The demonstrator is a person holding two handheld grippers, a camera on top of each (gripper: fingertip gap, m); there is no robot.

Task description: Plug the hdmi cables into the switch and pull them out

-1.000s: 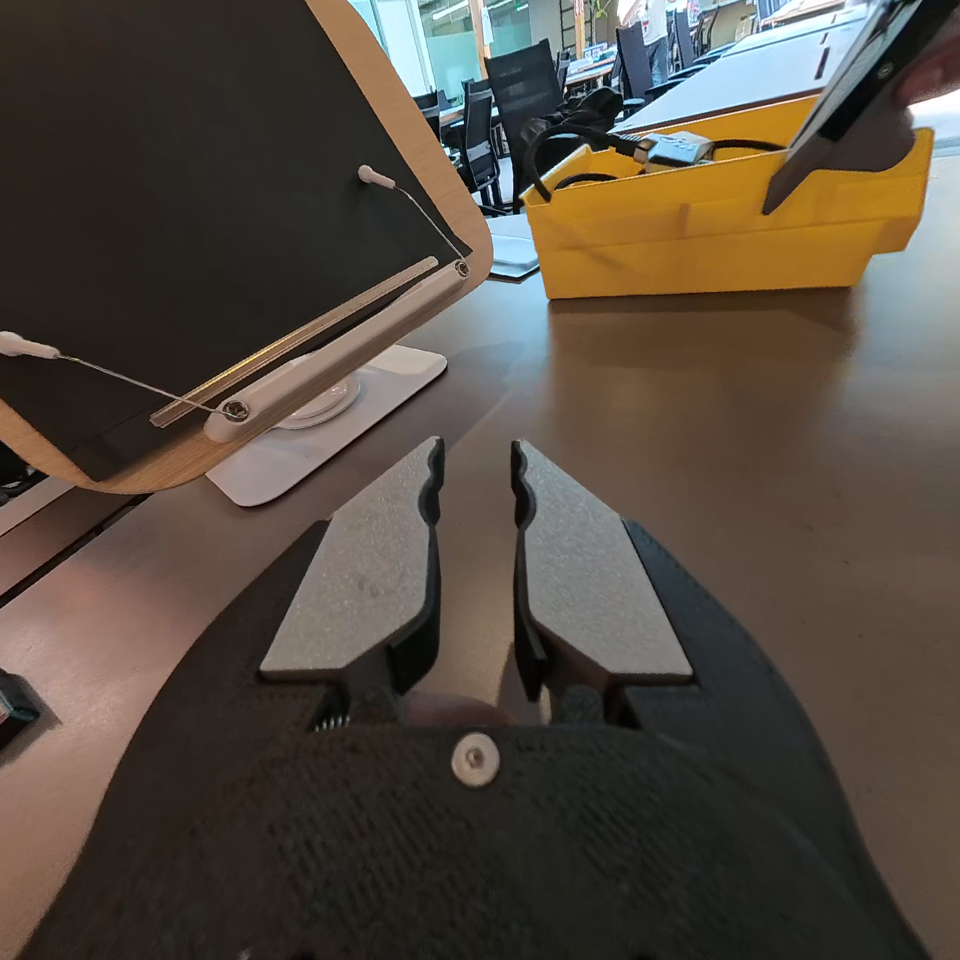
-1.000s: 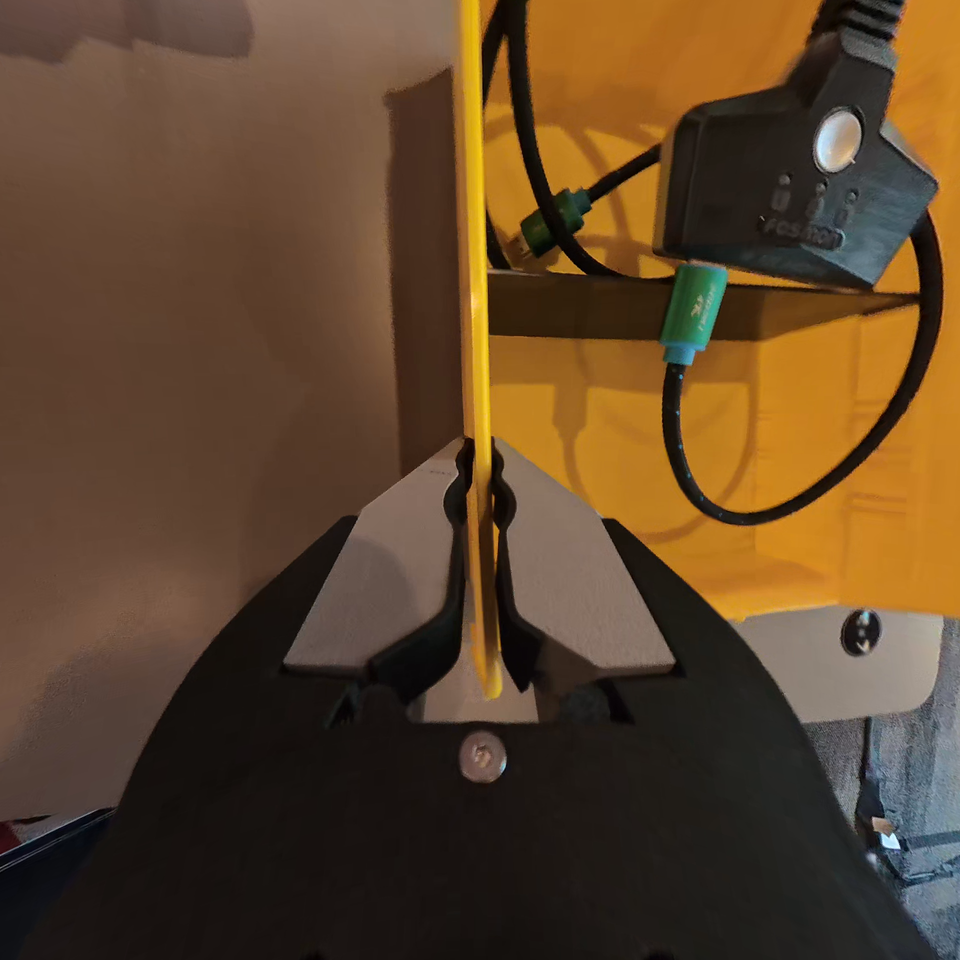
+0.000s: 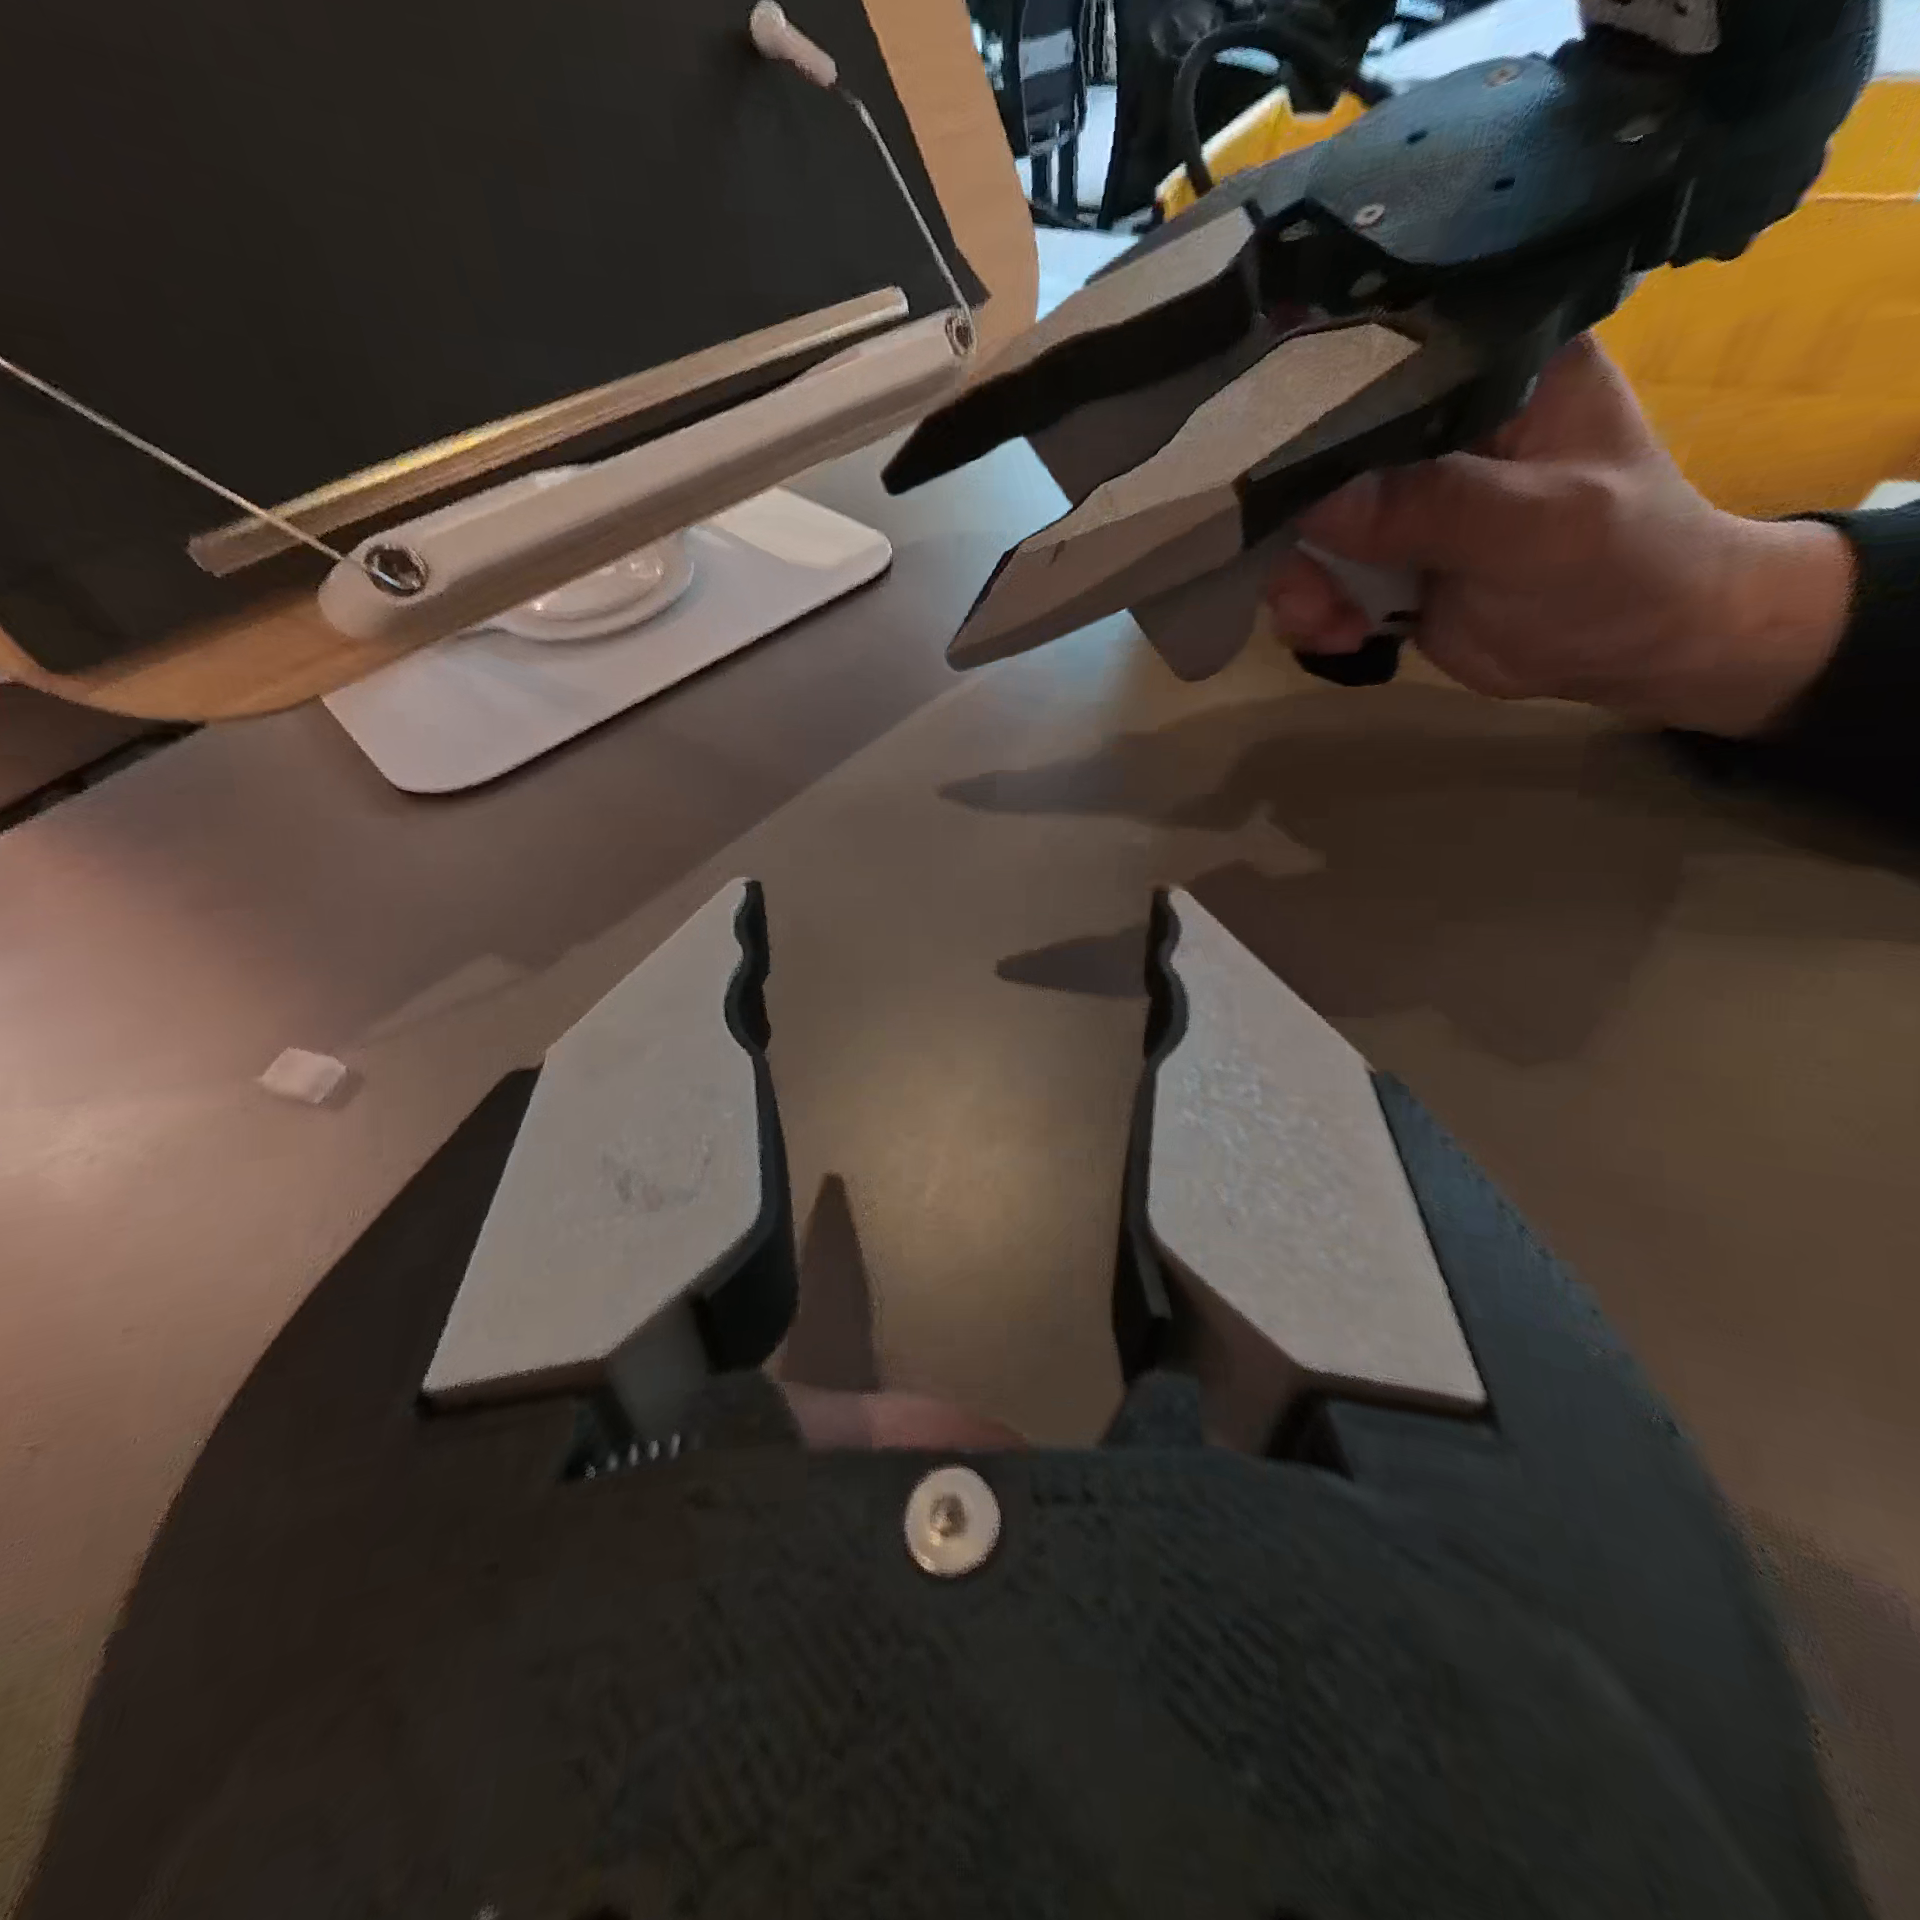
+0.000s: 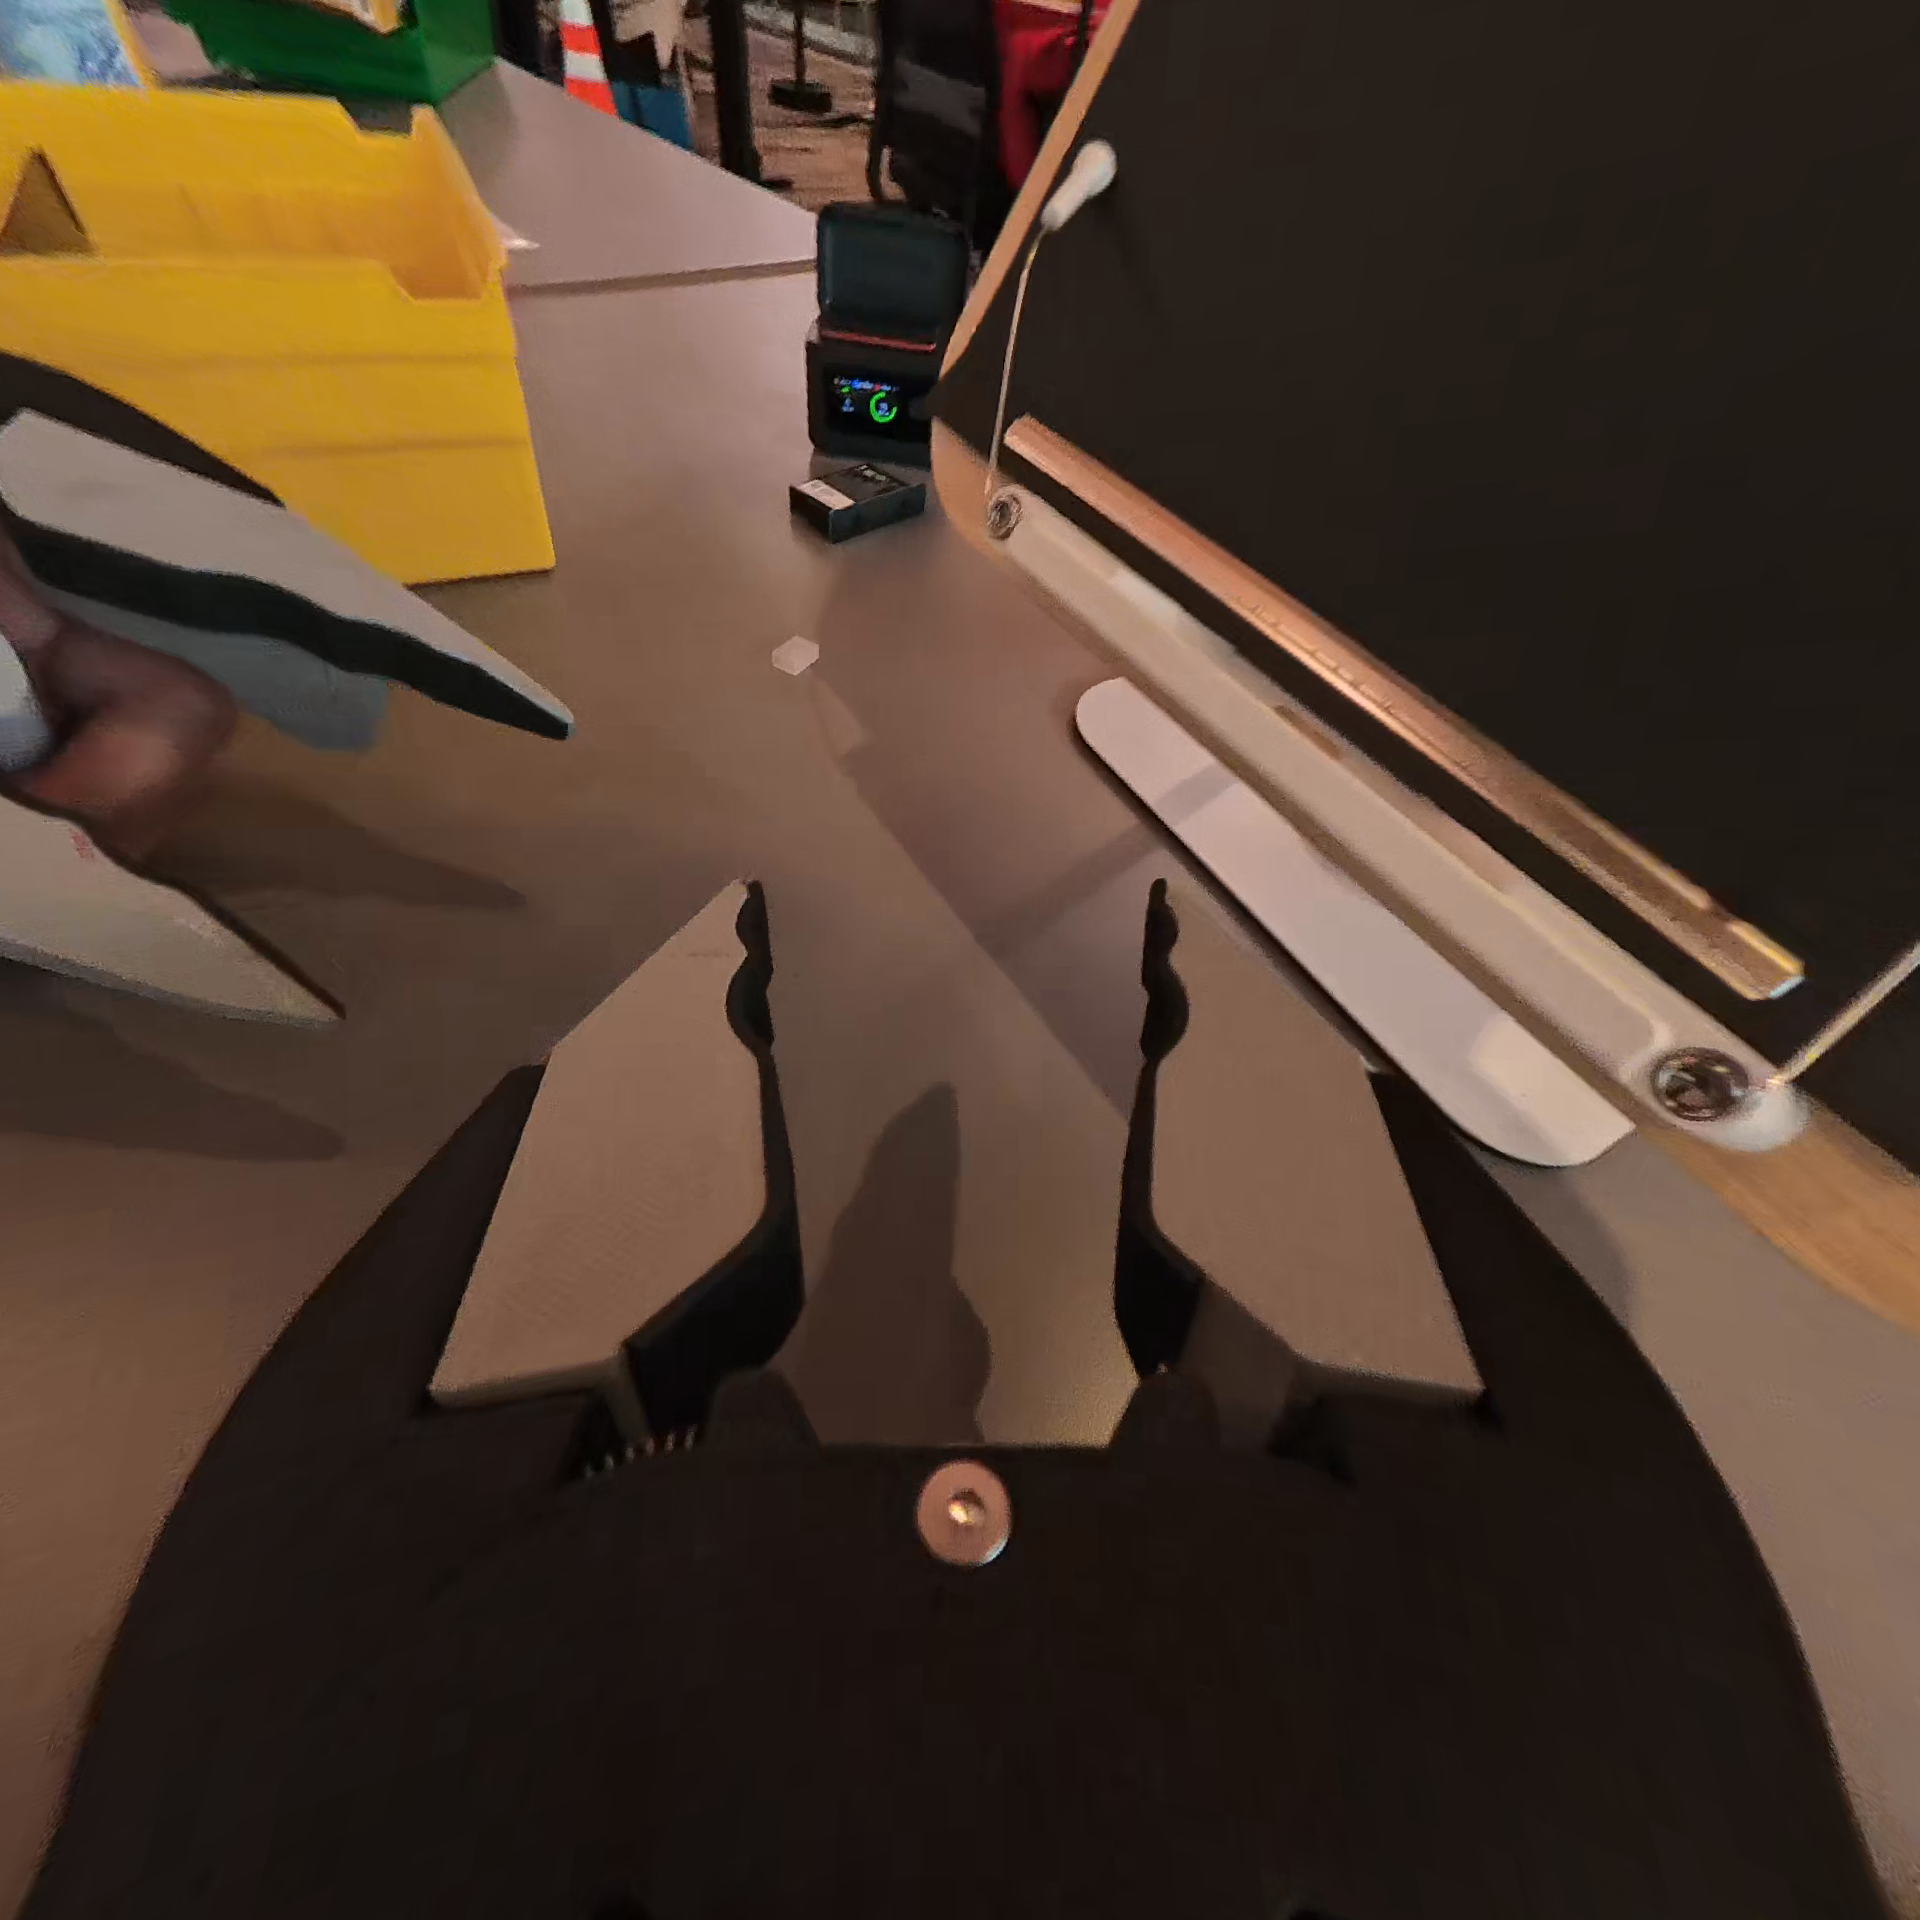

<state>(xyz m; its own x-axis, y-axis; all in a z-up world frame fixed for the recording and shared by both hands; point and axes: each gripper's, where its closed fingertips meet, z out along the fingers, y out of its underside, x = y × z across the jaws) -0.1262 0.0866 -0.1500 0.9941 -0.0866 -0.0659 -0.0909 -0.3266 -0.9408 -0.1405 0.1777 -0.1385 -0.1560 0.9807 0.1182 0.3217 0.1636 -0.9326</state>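
— What did we see at the left gripper (image 3: 956,914)?
— Its two fingers were spread wide with nothing between them, just above the brown bench (image 3: 1455,1039).

— And the right gripper (image 4: 951,904)?
— It was wide open and empty too, over the bench near the white foot (image 4: 1340,935) of the book stand (image 4: 1507,416).

— Where were the cables and the switch?
— We could not see them. The yellow bin (image 4: 343,343) stood farther back on the bench.

— Anything else?
— A small black box with a lit screen (image 4: 873,395), a little black block (image 4: 857,501) beside it, and a tiny white scrap (image 4: 795,655) on the bench.
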